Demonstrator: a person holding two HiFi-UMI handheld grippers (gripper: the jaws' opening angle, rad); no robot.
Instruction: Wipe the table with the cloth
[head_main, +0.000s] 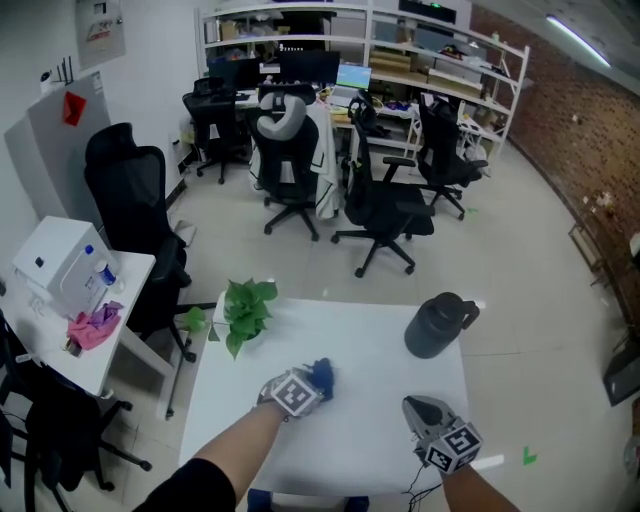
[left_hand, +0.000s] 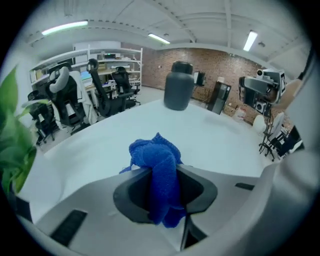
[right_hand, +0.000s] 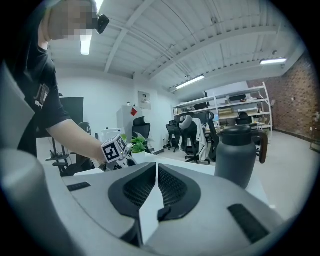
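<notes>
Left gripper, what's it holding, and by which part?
The left gripper pinches the bunched blue cloth across a gathered fold; the rest balls up beyond the jaws.

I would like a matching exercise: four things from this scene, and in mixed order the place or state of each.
1 blue cloth
2 dark grey jug
3 potted plant
4 right gripper

A far left of the table
B jaws shut, empty
C clamped in the left gripper
D far right of the table

Pairs: 1-C, 2-D, 3-A, 4-B.

Bright ceiling tubes (left_hand: 65, 27); fisheye bulge, dark vignetted corners
</notes>
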